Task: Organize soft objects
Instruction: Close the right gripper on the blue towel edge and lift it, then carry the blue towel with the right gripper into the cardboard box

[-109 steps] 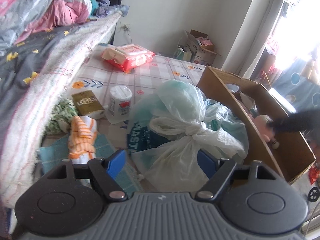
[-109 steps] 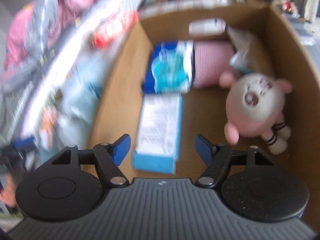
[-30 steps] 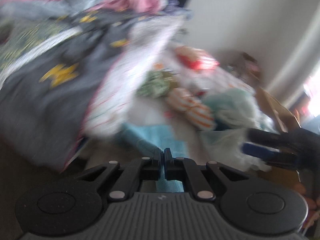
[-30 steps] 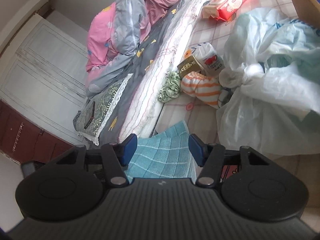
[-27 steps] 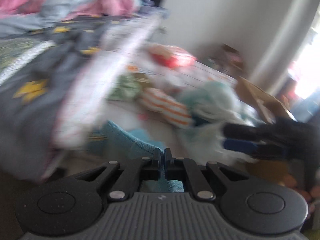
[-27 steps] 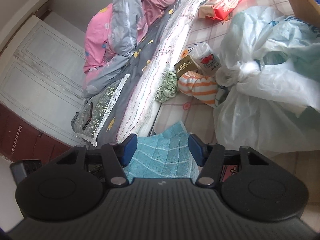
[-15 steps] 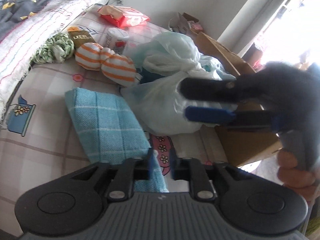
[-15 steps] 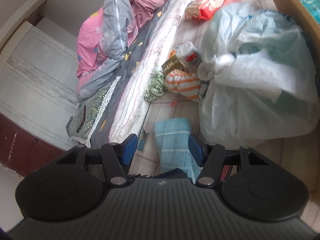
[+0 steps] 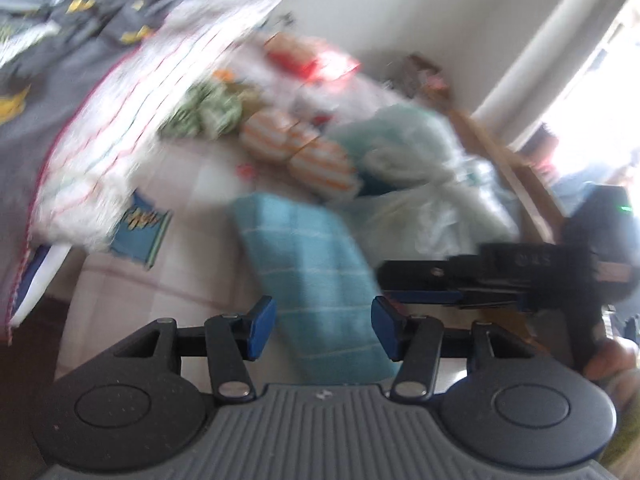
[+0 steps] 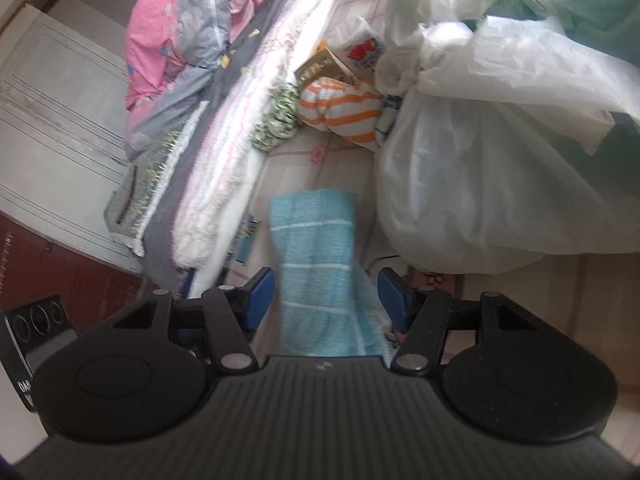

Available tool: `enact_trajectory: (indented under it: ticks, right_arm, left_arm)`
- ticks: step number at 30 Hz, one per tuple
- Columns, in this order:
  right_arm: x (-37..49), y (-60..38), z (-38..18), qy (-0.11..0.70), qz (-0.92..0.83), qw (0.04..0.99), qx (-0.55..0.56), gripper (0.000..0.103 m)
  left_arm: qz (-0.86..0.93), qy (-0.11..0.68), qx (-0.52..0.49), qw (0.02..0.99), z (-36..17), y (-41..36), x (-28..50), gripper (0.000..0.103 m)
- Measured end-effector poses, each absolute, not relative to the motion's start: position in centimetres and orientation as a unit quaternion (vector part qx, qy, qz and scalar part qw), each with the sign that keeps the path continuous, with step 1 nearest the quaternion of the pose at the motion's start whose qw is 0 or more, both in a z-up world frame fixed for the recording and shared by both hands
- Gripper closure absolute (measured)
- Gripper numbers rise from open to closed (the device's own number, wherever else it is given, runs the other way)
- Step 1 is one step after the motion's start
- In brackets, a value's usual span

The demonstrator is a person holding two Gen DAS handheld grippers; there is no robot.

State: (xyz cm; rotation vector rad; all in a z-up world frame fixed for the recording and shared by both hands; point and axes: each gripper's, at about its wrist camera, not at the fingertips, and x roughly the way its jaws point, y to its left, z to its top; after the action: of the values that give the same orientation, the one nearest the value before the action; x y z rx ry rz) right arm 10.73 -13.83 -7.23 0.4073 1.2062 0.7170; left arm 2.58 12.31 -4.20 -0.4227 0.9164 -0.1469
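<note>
Left wrist view: left gripper [image 9: 323, 328], pinched shut a second ago, jaws now opening around folded teal towel [image 9: 316, 276]; right gripper [image 10: 326, 294] unchanged, spread astride it.

Hardly any lettering resolves. Black device casing [image 10: 24, 364] at lower left edge of right wrist view: white letters "DA", rest cut off. Small brown-and-gold carton [image 10: 322, 66] carries print, too blurred to read. White red-marked canister [image 10: 362, 50]: unreadable. Left wrist view: motion-blurred throughout.
</note>
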Motion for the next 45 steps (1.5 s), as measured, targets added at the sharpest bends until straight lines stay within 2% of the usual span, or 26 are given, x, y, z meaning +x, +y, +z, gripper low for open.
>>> enact_trajectory:
  ticks: [10,12,14,16,22,28,37,42,45]
  right_arm:
    - [11.7,-12.3,-9.4,0.578,0.345,0.713,0.198,0.048]
    - [11.8,-12.0,-9.5,0.579,0.351,0.707,0.202,0.053]
    - [12.0,-11.8,-10.0,0.587,0.357,0.694,0.216,0.063]
    - [12.2,-11.7,-10.8,0.602,0.359,0.67,0.244,0.069]
    - [11.5,-11.1,-10.0,0.593,0.395,0.647,0.27,0.076]
    - [11.3,-12.2,-5.1,0.541,0.437,0.663,0.277,0.078]
    - [12.3,-24.0,3.5,0.43,0.4,0.75,0.304,0.081]
    - [13.5,-33.0,5.7,0.399,0.328,0.794,0.322,0.083]
    - [14.5,-37.7,5.7,0.397,0.281,0.81,0.327,0.085]
  left_arm:
    - [-0.097,0.463,-0.253,0.844,-7.2,13.2,3.9,0.054]
    - [-0.104,0.46,-0.266,0.841,-7.4,13.4,3.9,0.055]
    - [-0.11,0.457,-0.275,0.839,-7.6,13.6,3.9,0.058]
    - [-0.113,0.458,-0.265,0.841,-7.4,13.2,3.8,0.059]
    - [-0.115,0.437,-0.235,0.861,-5.1,12.8,2.3,0.06]
    - [-0.129,0.388,-0.184,0.894,0.1,11.2,1.6,0.06]
    - [-0.249,0.329,-0.108,0.904,6.7,1.2,7.2,0.059]
    - [-0.324,0.325,-0.088,0.884,7.3,-6.7,12.2,0.057]
    - [-0.343,0.334,-0.093,0.873,6.4,-10.4,14.7,0.052]
